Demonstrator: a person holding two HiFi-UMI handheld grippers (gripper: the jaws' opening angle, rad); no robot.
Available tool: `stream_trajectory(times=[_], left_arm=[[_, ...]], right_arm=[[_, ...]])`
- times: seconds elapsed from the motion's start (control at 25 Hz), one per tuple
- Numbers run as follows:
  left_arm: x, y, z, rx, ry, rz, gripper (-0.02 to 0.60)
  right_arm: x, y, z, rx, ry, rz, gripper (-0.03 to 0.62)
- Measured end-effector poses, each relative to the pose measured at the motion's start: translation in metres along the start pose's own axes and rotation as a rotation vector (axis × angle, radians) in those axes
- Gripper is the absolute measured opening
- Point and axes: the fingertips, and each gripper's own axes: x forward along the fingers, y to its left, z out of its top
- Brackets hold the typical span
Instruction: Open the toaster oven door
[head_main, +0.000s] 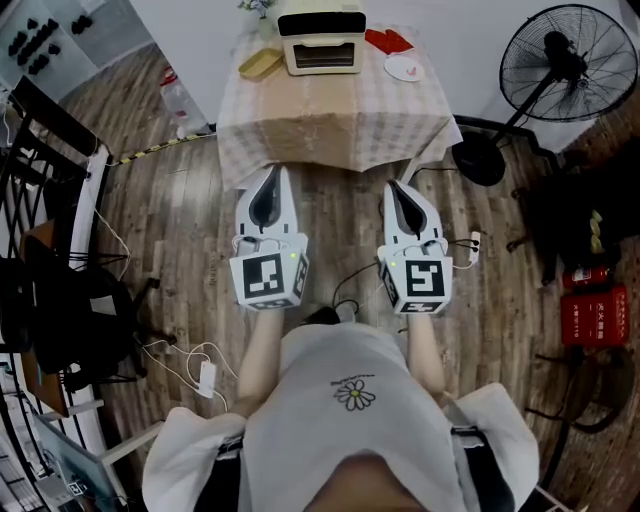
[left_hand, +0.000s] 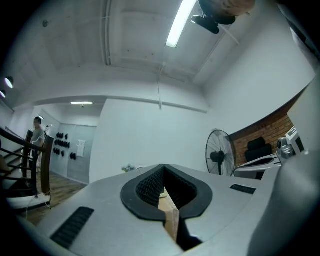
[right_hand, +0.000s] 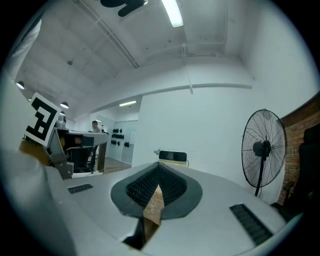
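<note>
Two grippers, left gripper (head_main: 275, 174) and right gripper (head_main: 394, 187): fingers (left_hand: 145, 187) clenched, empty; toaster oven (head_main: 322, 42) closed.

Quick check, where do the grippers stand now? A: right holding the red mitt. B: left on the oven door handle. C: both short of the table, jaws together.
C: left gripper and right gripper hang shut over the floor, short of the table and its toaster oven.

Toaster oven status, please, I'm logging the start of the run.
Left gripper and right gripper shut, empty, short of the table. Toaster oven door looks closed. Nothing before its front.
</note>
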Motion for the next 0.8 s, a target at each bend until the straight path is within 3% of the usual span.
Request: stream_trajectory(times=[0.48,0.8], left_arm=[[0.013,0.018,-0.012,-0.018,0.026,0.027,0.016],[0.061,0.022,-0.026,-0.022,0.01,-0.011,0.017]], right_arm=[[0.014,0.005,-0.016,0.056,0.026,0.04,0.009],[0.052,-0.008,-0.024,0.032,0.048,0.045,0.009]])
